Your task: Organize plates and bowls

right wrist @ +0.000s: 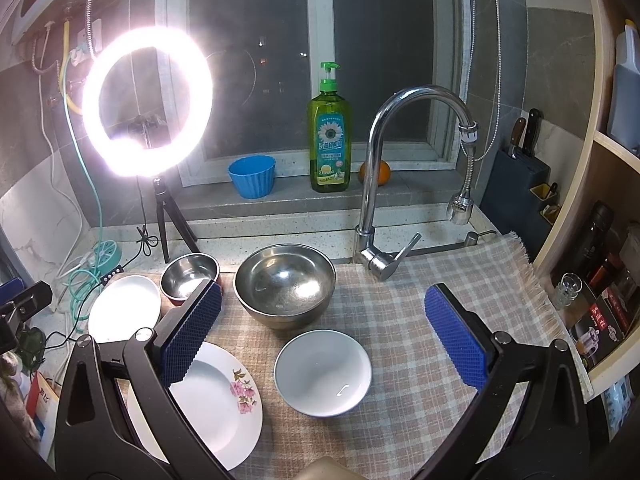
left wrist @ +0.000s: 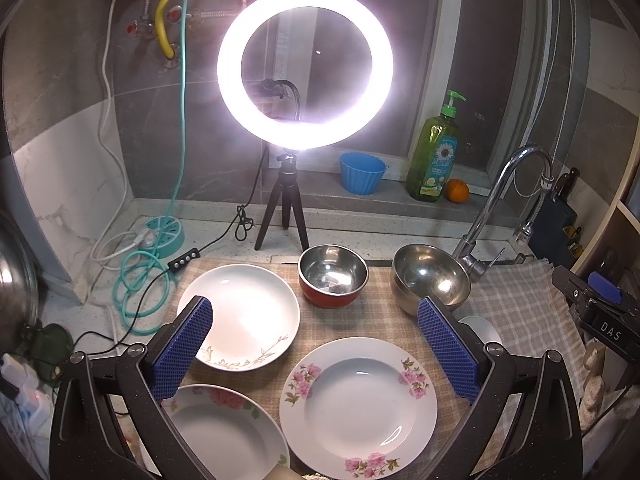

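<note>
On the checked cloth (left wrist: pixel 372 320) lie three plates: a white one with a gold sprig (left wrist: pixel 248 316), one with pink flowers (left wrist: pixel 358 406) and one with red flowers (left wrist: pixel 224 432). Behind stand a red steel-lined bowl (left wrist: pixel 333 275) and a large steel bowl (left wrist: pixel 430 278). My left gripper (left wrist: pixel 316 344) is open above the plates. In the right wrist view, a white bowl (right wrist: pixel 322 372) sits in front of the large steel bowl (right wrist: pixel 285 283). My right gripper (right wrist: pixel 322 334) is open just above the white bowl. The pink-flower plate (right wrist: pixel 216 396) lies to its left.
A lit ring light on a tripod (left wrist: pixel 305 68) stands behind the plates. A tap (right wrist: pixel 400 184) rises at the back right. A blue cup (right wrist: pixel 252 178), green soap bottle (right wrist: pixel 329 136) and an orange (right wrist: pixel 374 172) sit on the sill. Cables (left wrist: pixel 140 280) lie at left, shelves (right wrist: pixel 600 280) at right.
</note>
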`<state>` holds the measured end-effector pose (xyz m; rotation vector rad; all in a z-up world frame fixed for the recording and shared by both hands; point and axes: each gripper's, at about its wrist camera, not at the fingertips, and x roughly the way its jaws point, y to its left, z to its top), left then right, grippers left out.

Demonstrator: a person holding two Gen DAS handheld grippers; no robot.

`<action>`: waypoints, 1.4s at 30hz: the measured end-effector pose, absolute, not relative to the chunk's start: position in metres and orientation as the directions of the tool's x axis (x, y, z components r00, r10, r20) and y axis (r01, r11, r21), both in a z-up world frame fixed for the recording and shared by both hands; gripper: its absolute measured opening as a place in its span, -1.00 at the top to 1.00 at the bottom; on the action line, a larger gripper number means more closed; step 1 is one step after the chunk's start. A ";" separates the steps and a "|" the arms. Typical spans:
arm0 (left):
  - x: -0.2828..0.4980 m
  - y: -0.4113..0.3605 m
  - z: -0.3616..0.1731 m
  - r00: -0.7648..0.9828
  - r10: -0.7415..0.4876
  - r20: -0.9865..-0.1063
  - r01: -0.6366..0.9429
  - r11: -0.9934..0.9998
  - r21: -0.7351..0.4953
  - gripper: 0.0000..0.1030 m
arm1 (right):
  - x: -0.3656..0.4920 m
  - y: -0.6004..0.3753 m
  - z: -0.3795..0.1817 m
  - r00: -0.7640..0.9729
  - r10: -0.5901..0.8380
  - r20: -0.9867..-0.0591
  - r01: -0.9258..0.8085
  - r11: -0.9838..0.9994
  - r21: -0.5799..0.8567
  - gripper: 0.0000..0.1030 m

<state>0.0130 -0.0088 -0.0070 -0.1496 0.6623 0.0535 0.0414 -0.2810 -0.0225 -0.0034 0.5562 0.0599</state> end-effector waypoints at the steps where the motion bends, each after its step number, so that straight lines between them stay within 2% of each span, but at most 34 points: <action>1: 0.013 -0.010 -0.007 0.788 0.003 -0.616 -0.097 0.988 -0.119 -0.98 | 0.041 -0.281 -0.023 0.848 0.054 -0.528 -0.057 0.998 0.012 -1.00; 20: 0.020 -0.003 -0.021 0.758 -0.018 -0.652 -0.083 0.989 -0.123 -0.98 | 0.032 -0.289 -0.041 0.829 0.048 -0.557 -0.055 0.998 0.004 -1.00; 25: 0.023 0.008 -0.032 0.730 -0.027 -0.683 -0.079 0.989 -0.124 -0.98 | 0.044 -0.294 -0.052 0.805 0.055 -0.591 -0.062 0.998 0.009 -1.00; 30: 0.026 0.022 -0.059 0.664 -0.059 -0.746 -0.093 0.983 -0.161 -0.97 | 0.050 -0.307 -0.079 0.744 0.050 -0.667 -0.051 0.999 0.017 -1.00; 33: 0.027 0.028 -0.072 0.637 -0.074 -0.767 -0.102 0.978 -0.179 -0.88 | 0.046 -0.315 -0.095 0.708 0.049 -0.704 -0.045 0.999 0.025 -1.00; 36: 0.029 0.028 -0.082 0.609 -0.096 -0.787 -0.086 0.979 -0.187 -0.79 | 0.043 -0.323 -0.110 0.668 0.067 -0.741 -0.046 0.998 0.048 -0.82; 41: 0.033 0.025 -0.103 0.550 -0.138 -0.823 -0.048 0.979 -0.196 -0.44 | 0.036 -0.325 -0.132 0.603 0.101 -0.792 -0.069 0.995 0.074 -0.56; 42: 0.034 0.025 -0.108 0.535 -0.144 -0.832 -0.046 0.979 -0.199 -0.26 | 0.035 -0.325 -0.136 0.591 0.111 -0.799 -0.074 0.994 0.084 -0.54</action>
